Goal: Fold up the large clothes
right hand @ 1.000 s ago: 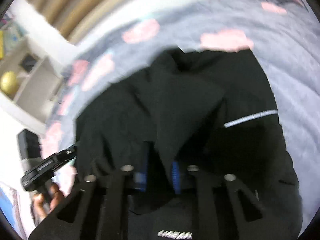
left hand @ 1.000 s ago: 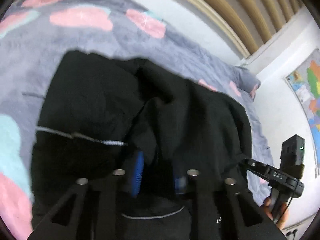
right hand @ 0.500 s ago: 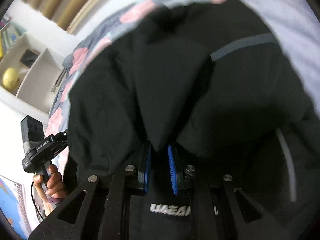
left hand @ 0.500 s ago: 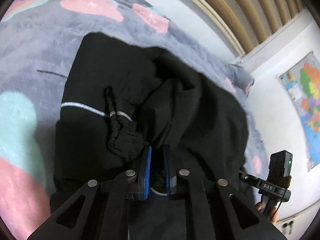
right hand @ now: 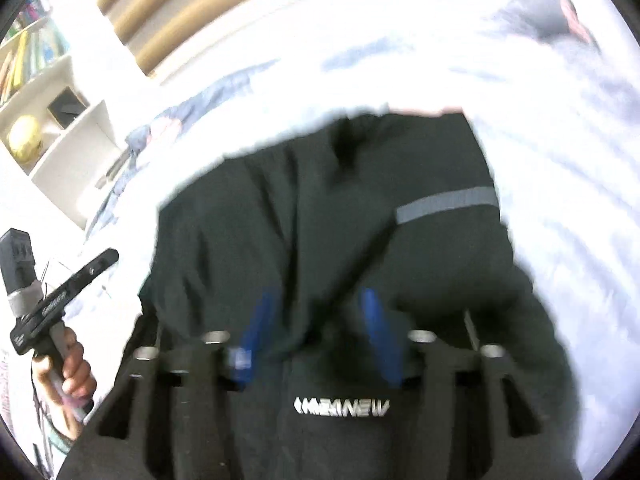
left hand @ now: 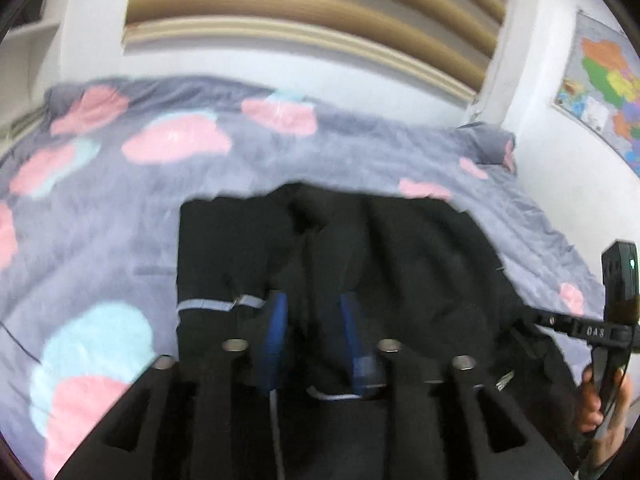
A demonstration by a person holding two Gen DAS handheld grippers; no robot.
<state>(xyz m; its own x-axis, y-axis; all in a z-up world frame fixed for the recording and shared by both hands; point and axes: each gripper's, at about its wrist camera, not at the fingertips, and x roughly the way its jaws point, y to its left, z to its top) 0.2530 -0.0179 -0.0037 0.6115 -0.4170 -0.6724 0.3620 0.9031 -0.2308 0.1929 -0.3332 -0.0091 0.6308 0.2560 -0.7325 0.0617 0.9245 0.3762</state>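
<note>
A large black garment (left hand: 400, 256) with a grey reflective stripe (left hand: 204, 304) lies bunched on the bed. My left gripper (left hand: 314, 320) hovers over its near edge. Its jaws are opening, the blue pads (left hand: 276, 332) stand apart, and black cloth lies beneath them without being pinched. In the right wrist view the same garment (right hand: 320, 200) shows its stripe (right hand: 446, 202) and a white logo (right hand: 342, 406). My right gripper (right hand: 316, 316) is also opening, with a loose ridge of cloth running between its pads (right hand: 376, 332), which do not press on it.
A grey blanket with pink and teal clouds (left hand: 168, 144) covers the bed around the garment. A slatted headboard (left hand: 320, 4) and white wall stand behind it, with a map (left hand: 600, 80) at the right. White shelves (right hand: 52, 128) stand at the left. A person's hand (right hand: 68, 368) holds the other gripper's handle.
Both grippers were shut on folds of the black garment; now both have opened and pulled up and back. The cloth has dropped onto the bed.
</note>
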